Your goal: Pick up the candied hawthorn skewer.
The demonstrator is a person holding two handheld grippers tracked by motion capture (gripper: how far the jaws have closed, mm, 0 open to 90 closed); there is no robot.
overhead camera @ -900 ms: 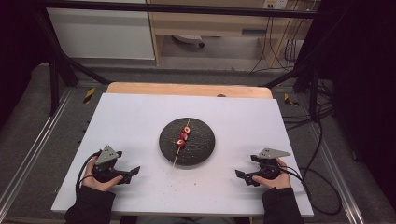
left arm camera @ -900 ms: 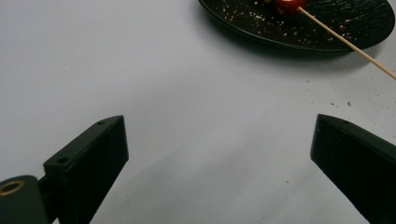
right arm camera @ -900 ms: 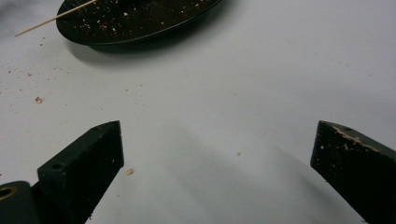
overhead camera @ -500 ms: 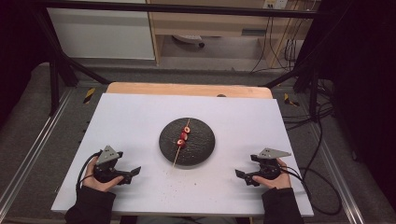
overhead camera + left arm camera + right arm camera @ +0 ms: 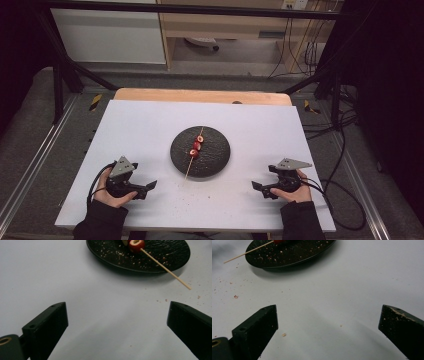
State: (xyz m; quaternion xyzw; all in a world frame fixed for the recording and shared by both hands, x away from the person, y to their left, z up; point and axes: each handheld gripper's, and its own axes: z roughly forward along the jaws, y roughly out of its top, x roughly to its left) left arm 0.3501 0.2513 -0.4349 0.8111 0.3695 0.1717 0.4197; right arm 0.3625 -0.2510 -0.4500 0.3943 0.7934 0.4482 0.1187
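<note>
Your left gripper (image 5: 150, 185) and right gripper (image 5: 256, 186) rest wide open and empty at the table's (image 5: 140, 125) near corners. Between them, farther off, the skewer (image 5: 194, 152) of red fruit lies on the black plate (image 5: 217, 155).

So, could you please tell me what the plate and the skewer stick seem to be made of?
The plate looks like dark stoneware or slate-look ceramic with a matt finish: its black surface is rough and ripple-textured with only faint sheen, though melamine can't be ruled out. The skewer stick looks like bare bamboo or wood: pale tan, thin, straight, unvarnished.
</note>
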